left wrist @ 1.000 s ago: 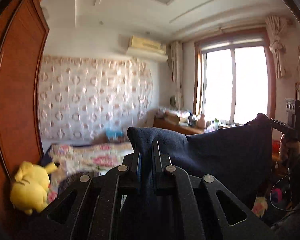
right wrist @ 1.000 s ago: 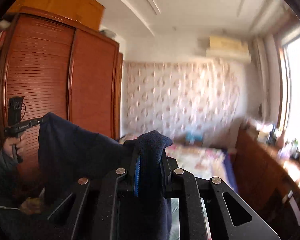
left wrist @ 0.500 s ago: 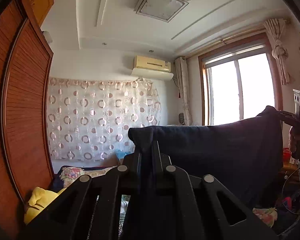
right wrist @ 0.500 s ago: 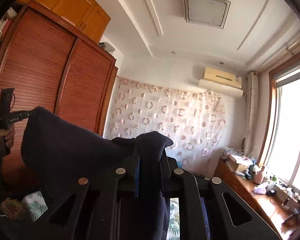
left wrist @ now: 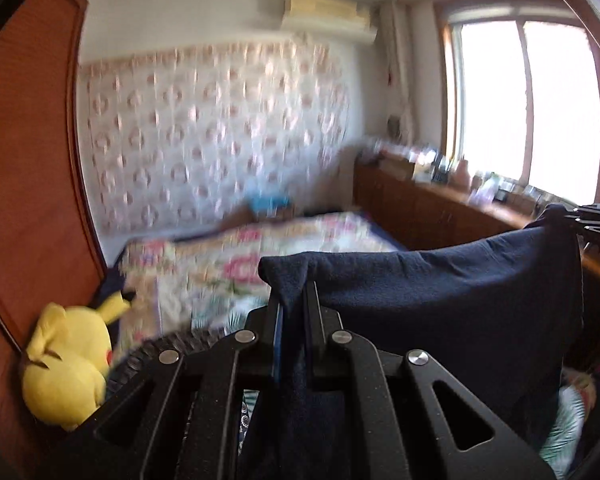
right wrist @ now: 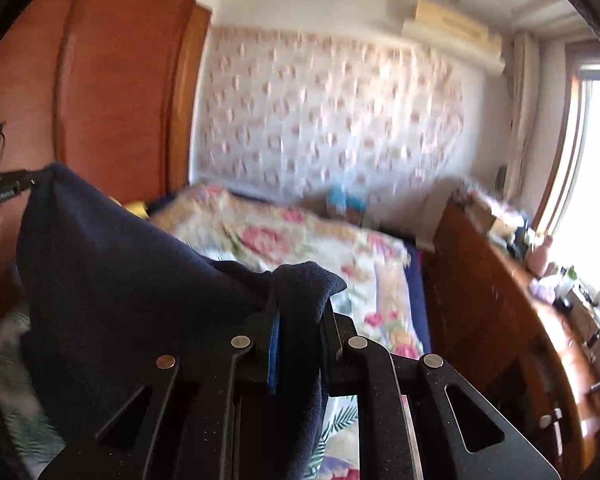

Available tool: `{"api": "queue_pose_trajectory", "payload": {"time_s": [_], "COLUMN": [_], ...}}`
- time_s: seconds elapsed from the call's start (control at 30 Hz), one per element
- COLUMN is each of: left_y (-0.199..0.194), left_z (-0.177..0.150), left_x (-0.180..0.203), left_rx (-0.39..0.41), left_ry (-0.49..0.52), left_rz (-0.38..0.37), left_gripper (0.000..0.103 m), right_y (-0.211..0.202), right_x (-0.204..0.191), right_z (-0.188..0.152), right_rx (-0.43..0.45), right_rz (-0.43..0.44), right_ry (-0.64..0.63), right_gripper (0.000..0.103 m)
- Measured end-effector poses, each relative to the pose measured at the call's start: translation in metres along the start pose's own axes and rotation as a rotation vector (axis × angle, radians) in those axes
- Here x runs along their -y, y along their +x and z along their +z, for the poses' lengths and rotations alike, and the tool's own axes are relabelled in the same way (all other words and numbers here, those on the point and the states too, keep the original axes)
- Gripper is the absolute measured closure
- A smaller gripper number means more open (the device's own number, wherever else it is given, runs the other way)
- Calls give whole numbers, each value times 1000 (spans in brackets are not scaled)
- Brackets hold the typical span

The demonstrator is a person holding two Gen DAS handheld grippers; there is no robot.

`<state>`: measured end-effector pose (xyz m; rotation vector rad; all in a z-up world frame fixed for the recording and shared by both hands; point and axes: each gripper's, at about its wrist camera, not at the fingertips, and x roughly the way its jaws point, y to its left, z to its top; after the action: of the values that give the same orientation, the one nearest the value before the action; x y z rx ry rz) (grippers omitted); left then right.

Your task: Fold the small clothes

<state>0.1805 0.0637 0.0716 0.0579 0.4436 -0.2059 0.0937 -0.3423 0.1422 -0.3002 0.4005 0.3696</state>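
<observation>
In the left wrist view, the left hand-held gripper (left wrist: pixel 292 300) is pinching one corner of a navy garment (left wrist: pixel 440 292), its jaws pressed together on the cloth. The garment is stretching across to the right, where the right hand-held gripper (left wrist: pixel 580 220) is clamping the far corner. A yellow plush toy (left wrist: pixel 66 364) is lying at the near left beside the wardrobe (left wrist: pixel 28 180).

In the right wrist view (blurred), the right hand-held gripper (right wrist: pixel 298 308) is nipping the cloth's bunched corner, and the garment (right wrist: pixel 120 268) is hanging in the air above the flowered bed (right wrist: pixel 300 248), running left to the left hand-held gripper (right wrist: pixel 16 184).
</observation>
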Motion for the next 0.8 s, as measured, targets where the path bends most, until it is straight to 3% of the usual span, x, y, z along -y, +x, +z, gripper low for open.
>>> {"api": "queue_pose_trajectory", "payload": {"time_s": [0.07, 0.23, 0.4, 0.8], "left_y": [36, 80, 104, 150], "left_z": [-11, -23, -26, -37], "left_x": [0, 4, 3, 1], "left_rx": [-66, -133, -166, -254], "left_ry": [1, 22, 23, 49], "left_rz": [2, 26, 35, 44], "left_gripper": [94, 94, 94, 94], "right_y": [34, 90, 104, 149], "right_x": [-2, -7, 5, 13], "right_z": [-4, 6, 19, -7], "right_rx": [-63, -159, -190, -247], "right_rz": [-11, -31, -34, 3], "right_ry": [10, 20, 49, 84], "right_gripper": [88, 88, 88, 87]}}
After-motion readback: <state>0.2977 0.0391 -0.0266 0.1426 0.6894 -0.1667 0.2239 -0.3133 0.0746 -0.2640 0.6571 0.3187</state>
